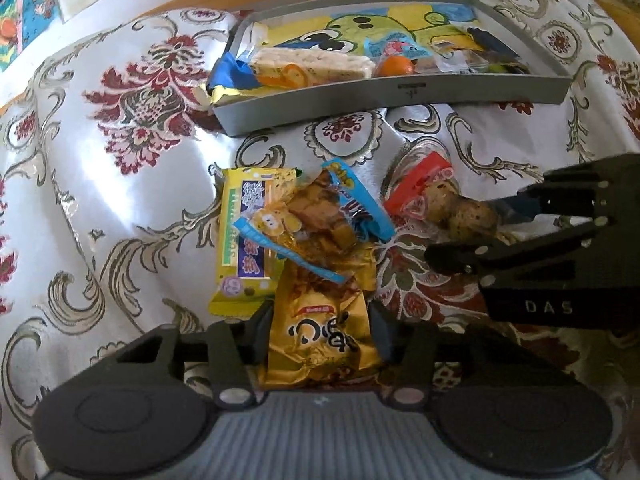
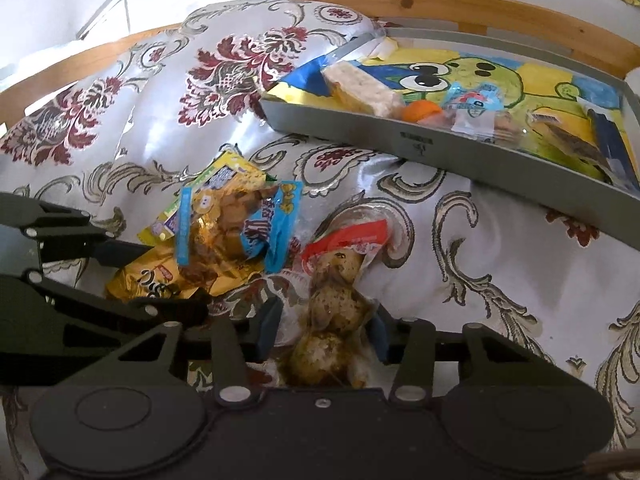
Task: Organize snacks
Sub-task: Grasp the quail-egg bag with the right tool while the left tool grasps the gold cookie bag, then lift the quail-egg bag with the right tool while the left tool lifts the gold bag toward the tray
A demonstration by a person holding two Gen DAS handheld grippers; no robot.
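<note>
Left gripper [image 1: 318, 330] is closing on the gold foil snack packet [image 1: 320, 340], jaws touching both its sides, mid-cloth. Right gripper [image 2: 326, 330] is straddling the clear red-topped pouch of speckled eggs [image 2: 332, 308]; firm grip cannot be told. Grey rectangular tray [image 1: 392, 92] holding other snacks is sitting at the floral cloth's [image 1: 120, 208] far edge.

Home bedroom, floral satin bedspread [image 1: 120, 184] on a pine-framed bed [image 2: 460, 8], colourful drawings [image 1: 28, 20] taped to the white far wall, grey tray [image 1: 400, 92] of snacks on the bed
</note>
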